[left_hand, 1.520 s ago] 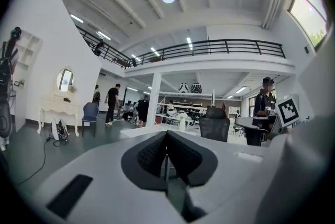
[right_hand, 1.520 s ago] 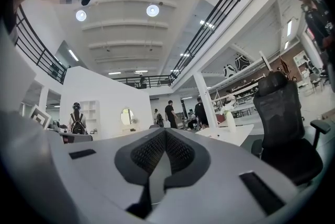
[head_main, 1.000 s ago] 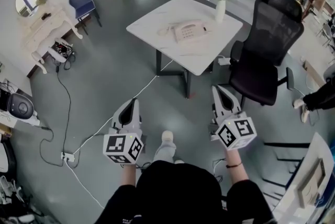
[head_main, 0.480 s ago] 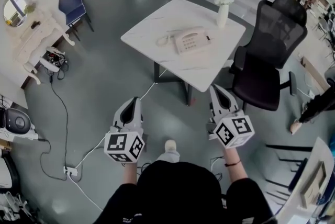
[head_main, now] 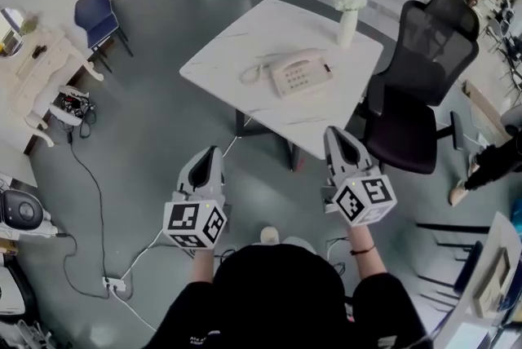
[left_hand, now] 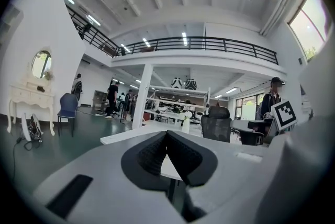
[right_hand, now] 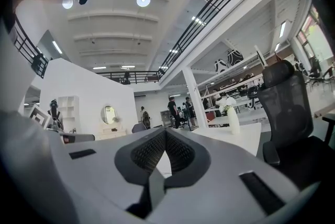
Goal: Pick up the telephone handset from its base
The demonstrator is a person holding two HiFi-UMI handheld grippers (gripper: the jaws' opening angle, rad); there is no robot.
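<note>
A beige telephone [head_main: 298,71] sits on the white table [head_main: 245,29], its handset resting on the base and a coiled cord trailing to its left. Both grippers hang over the floor, short of the table's near edge. My left gripper [head_main: 214,152] is shut with nothing in it; in the left gripper view its jaws [left_hand: 166,133] meet at the tip, and the table edge [left_hand: 123,135] lies beyond. My right gripper [head_main: 333,131] is also shut and empty, and in the right gripper view its closed tip [right_hand: 165,130] points at the table [right_hand: 241,136].
A white vase of flowers [head_main: 347,13] stands at the table's far corner. A black office chair [head_main: 424,70] stands right of the table. A blue chair [head_main: 94,17] and a white dressing table [head_main: 33,70] are at the left. Cables [head_main: 81,176] and a power strip [head_main: 114,284] lie on the floor.
The person has walked toward the table, so the table and telephone now sit lower and nearer in the head view. Both grippers stay shut and side by side.
</note>
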